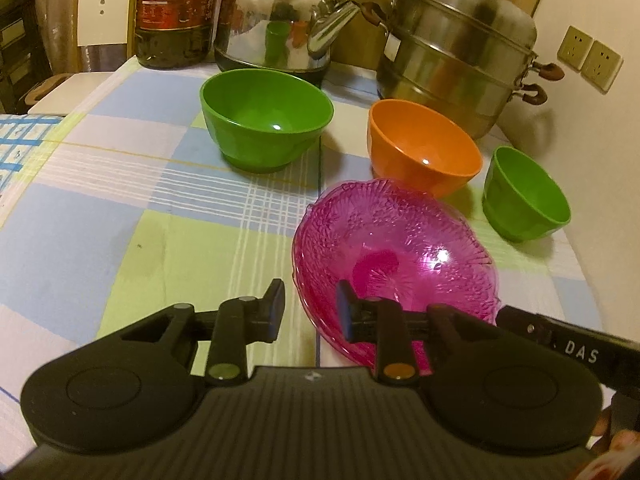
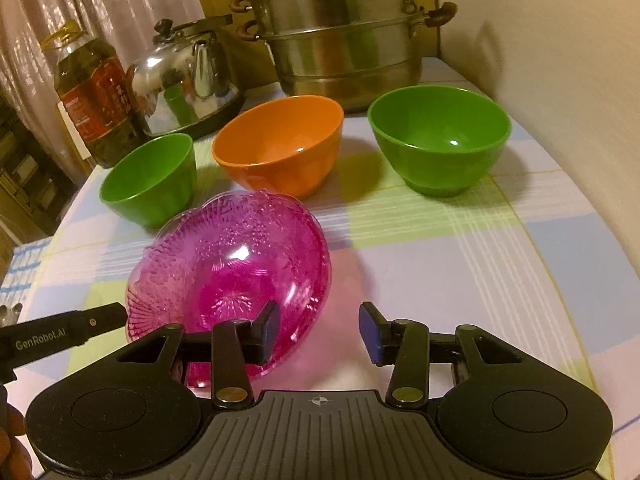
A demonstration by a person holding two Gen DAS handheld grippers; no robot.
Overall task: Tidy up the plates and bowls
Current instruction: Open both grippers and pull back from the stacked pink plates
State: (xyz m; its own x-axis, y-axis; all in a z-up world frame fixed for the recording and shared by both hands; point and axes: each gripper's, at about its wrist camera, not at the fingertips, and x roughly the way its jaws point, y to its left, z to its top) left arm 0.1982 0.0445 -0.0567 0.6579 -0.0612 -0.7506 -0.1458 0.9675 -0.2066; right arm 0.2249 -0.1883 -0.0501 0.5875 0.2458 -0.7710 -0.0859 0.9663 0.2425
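A pink patterned glass bowl (image 1: 396,256) sits on the checked tablecloth, also in the right wrist view (image 2: 232,268). My left gripper (image 1: 310,312) is open, its jaws straddling the bowl's near left rim. My right gripper (image 2: 320,330) is open, straddling the bowl's near right rim. Behind the pink bowl stand a large green bowl (image 1: 266,116), an orange bowl (image 1: 424,146) and a small green bowl (image 1: 524,196). In the right wrist view these are the large green bowl (image 2: 438,140), the orange bowl (image 2: 280,144) and the small green bowl (image 2: 150,178).
At the back stand a steel kettle (image 1: 280,16), a tiered steel steamer pot (image 1: 456,48) and a big oil bottle (image 1: 176,12). A wall with sockets (image 1: 588,56) is at the right. The table edge (image 1: 24,184) runs along the left.
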